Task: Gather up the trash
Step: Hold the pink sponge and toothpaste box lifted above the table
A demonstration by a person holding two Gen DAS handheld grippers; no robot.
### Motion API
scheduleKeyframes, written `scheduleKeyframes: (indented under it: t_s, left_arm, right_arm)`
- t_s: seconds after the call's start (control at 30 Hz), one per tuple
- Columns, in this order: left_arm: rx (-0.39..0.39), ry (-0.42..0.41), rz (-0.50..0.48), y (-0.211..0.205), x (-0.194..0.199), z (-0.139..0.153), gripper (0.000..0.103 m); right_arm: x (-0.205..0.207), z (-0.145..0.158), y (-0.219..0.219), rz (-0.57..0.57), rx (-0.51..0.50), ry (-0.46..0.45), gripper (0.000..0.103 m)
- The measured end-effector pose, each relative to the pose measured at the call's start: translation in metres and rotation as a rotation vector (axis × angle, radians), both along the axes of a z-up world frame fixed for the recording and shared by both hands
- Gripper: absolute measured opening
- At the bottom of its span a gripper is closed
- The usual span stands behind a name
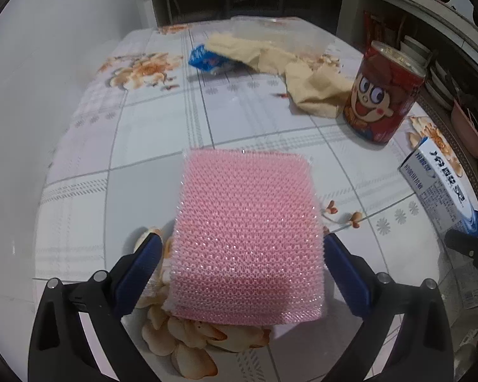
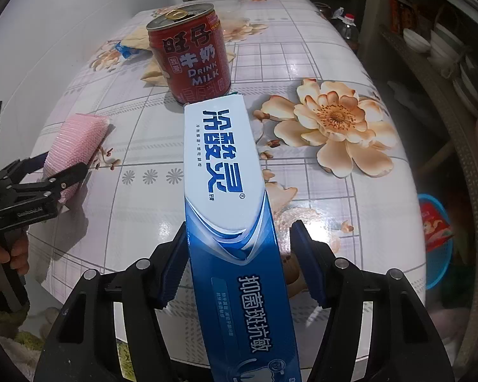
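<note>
Bench (image 2: 318,197) with glossy white floral-and-grid covering carries everything; landmark is the red cylindrical metal milk-drink can (image 2: 189,57), standing upright, pull-tab top opened. Crumpled beige cloth (image 1: 290,63) lies just behind and left of the can, touching or nearly touching its base in the left wrist view. Long blue-and-white cardboard toothpaste box (image 2: 229,207) points lengthwise at the can, far end just short of the can's base, near end between the right tongs (image 2: 239,262); left blue pad touches the box side, right pad (image 2: 306,254) stands apart from it, so the tongs are fairly wide and a firm grip cannot be told. Pink square knobbly-textured scrub sponge in clear wrap (image 1: 248,235) sits left of the can, well apart from it, held between the left tongs (image 1: 242,270), both blue pads pressed against its sides; it looks lifted slightly off the bench. Round blue plastic mesh basket (image 2: 439,238) with red wrapper inside sits low beyond the bench edge, far right of the can. Small crumpled blue foil wrapper (image 1: 207,59) lies behind the can to the left, tucked against the cloth's far end.
</note>
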State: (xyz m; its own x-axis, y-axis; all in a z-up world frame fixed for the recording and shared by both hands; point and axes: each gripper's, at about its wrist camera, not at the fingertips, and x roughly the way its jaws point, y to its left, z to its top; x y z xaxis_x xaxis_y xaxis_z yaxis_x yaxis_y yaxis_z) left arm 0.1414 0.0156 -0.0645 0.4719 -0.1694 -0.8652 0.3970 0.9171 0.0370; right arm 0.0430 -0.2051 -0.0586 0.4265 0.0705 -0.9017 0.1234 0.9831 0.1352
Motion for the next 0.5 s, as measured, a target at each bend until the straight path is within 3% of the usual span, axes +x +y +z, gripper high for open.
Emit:
scheduleKeyframes:
  t_s: [0.2, 0.5]
  left_arm:
    - [0.029, -0.019, -0.017, 0.001, -0.005, 0.0051, 0.098]
    - [0.044, 0.014, -0.015, 0.0042, -0.0075, -0.0011, 0.084]
  right_arm:
    - [-0.0015, 0.0001, 0.0003, 0.002, -0.003, 0.002, 0.06]
    - [-0.0094, -0.0006, 0.0009, 0.007, -0.014, 0.012, 0.06]
